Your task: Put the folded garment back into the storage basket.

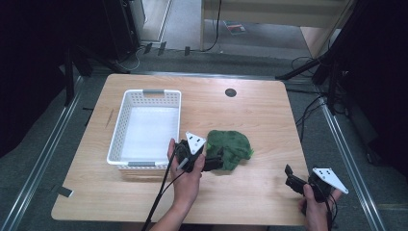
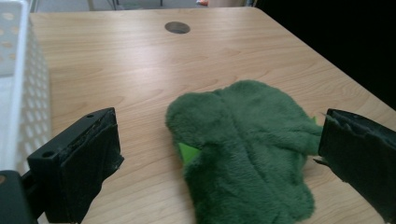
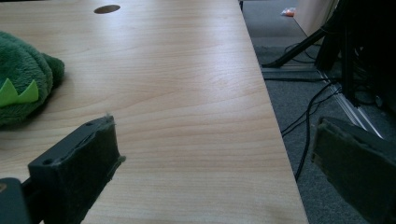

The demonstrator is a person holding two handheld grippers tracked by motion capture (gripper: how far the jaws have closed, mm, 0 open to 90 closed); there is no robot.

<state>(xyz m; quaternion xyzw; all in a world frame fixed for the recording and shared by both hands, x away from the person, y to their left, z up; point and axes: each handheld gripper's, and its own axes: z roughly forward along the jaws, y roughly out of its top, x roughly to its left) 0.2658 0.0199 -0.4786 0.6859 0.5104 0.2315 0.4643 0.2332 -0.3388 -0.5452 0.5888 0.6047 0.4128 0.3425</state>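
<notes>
Between the wide-open jaws of the left gripper (image 2: 219, 163) lies the green plush toy (image 2: 243, 154), unclamped. Closing should gather thick fabric mid-body, not an edge. The right gripper (image 3: 233, 172), jaws wide, holds nothing.

We see soft, even light from above on the table (image 1: 250, 120), with dark room edges around it. Shadows are faint. The high view looks a little fuzzy. In both gripper views the near black jaws look blurry.
</notes>
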